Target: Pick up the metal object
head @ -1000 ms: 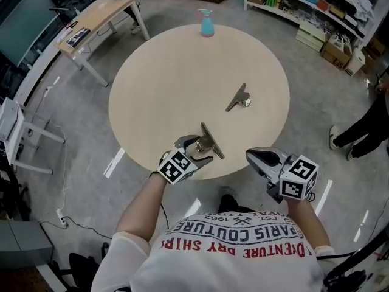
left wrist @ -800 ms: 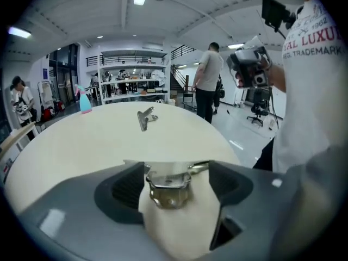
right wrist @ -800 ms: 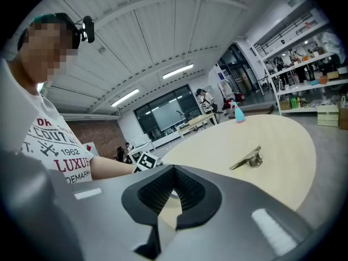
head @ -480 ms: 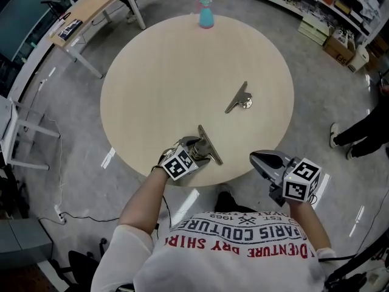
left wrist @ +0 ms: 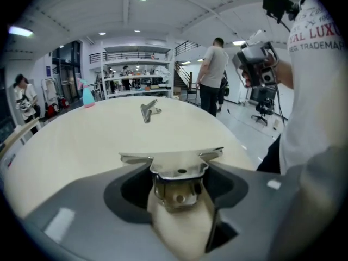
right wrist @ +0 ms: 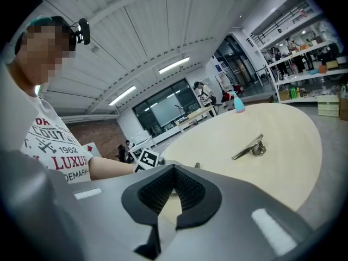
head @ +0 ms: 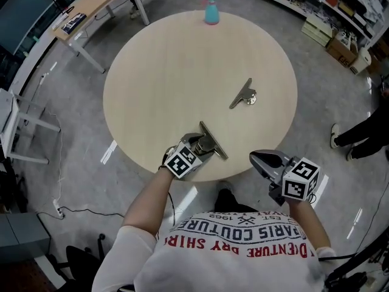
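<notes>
Metal clip (head: 211, 143) lies at the near edge of the round counter (head: 170, 72), its long flat plate running slantwise across the wood and its sprung body turned toward the person. The left tool (head: 197, 149) is tilted down over it, with the marker cube toward the person. In the left gripper view the metal clip's body sits between the two jaws and the plate lies across their tips. The jaws have just been closing, and their inner faces now sit against the sides of the body, gripping it while it rests on the counter.

The right tool (head: 262, 160) is off the counter's near right edge, over the grey floor, well apart from the left one. Its jaws are together with only a thin slit between them and nothing held.

A second clip (head: 244, 95) of the same kind lies right of the counter's middle, well apart from both tools. A blue spray bottle (head: 211, 10) stands upright at the far edge. Beyond the far left edge stands a wooden desk (head: 91, 8), and a person's legs (head: 361, 132) show on the floor past the right edge.
</notes>
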`<control>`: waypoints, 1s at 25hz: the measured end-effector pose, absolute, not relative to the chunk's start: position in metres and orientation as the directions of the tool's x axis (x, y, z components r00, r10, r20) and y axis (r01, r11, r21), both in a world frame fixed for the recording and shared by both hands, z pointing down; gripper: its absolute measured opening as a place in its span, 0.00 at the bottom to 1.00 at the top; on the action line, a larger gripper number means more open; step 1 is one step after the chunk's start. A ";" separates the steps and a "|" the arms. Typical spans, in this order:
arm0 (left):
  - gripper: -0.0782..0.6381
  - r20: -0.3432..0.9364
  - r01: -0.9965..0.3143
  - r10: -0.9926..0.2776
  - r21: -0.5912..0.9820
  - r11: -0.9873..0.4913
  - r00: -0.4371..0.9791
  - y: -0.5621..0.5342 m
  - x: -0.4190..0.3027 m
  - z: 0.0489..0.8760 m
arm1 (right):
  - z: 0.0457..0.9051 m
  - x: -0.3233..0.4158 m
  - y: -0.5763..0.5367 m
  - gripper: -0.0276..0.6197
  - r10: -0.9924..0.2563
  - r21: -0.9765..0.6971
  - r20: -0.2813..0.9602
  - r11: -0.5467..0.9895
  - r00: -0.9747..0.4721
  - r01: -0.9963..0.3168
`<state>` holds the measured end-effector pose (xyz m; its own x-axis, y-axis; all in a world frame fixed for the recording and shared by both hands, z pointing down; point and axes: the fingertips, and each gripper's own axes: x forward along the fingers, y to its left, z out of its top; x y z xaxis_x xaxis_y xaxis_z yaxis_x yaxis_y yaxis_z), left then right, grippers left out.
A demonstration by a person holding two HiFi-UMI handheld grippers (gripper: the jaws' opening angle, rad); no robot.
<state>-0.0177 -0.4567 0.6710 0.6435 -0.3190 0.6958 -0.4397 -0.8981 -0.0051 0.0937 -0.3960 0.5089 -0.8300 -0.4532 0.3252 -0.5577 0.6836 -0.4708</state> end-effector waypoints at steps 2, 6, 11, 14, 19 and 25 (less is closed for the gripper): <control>0.50 0.644 -0.501 -0.378 0.010 -0.865 0.665 -0.452 -0.018 0.650 | 0.507 0.093 -0.395 0.04 -0.463 -0.443 0.334 0.692 -0.821 -0.570; 0.51 0.546 -0.585 -0.473 0.040 -0.810 0.692 -0.429 -0.024 0.578 | 0.491 0.088 -0.392 0.04 -0.499 -0.363 0.321 0.720 -0.805 -0.591; 0.51 0.400 -0.653 -0.577 0.072 -0.754 0.712 -0.394 -0.042 0.475 | 0.452 0.070 -0.382 0.04 -0.527 -0.302 0.234 0.759 -0.817 -0.576; 0.51 0.332 -0.634 -0.574 0.103 -0.766 0.748 -0.366 -0.052 0.438 | 0.432 0.055 -0.368 0.04 -0.527 -0.254 0.206 0.785 -0.825 -0.565; 0.51 0.320 -0.640 -0.590 0.069 -0.766 0.741 -0.340 -0.066 0.431 | 0.415 0.035 -0.346 0.04 -0.511 -0.209 0.196 0.812 -0.837 -0.545; 0.51 0.302 -0.644 -0.599 0.073 -0.761 0.742 -0.330 -0.074 0.425 | 0.409 0.025 -0.331 0.04 -0.509 -0.155 0.222 0.824 -0.832 -0.545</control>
<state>-0.0738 -0.3296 0.4246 0.7417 -0.5988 0.3022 -0.6443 -0.7613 0.0726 0.0248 -0.3314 0.4089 -0.8319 -0.5086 0.2219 -0.5451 0.8239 -0.1551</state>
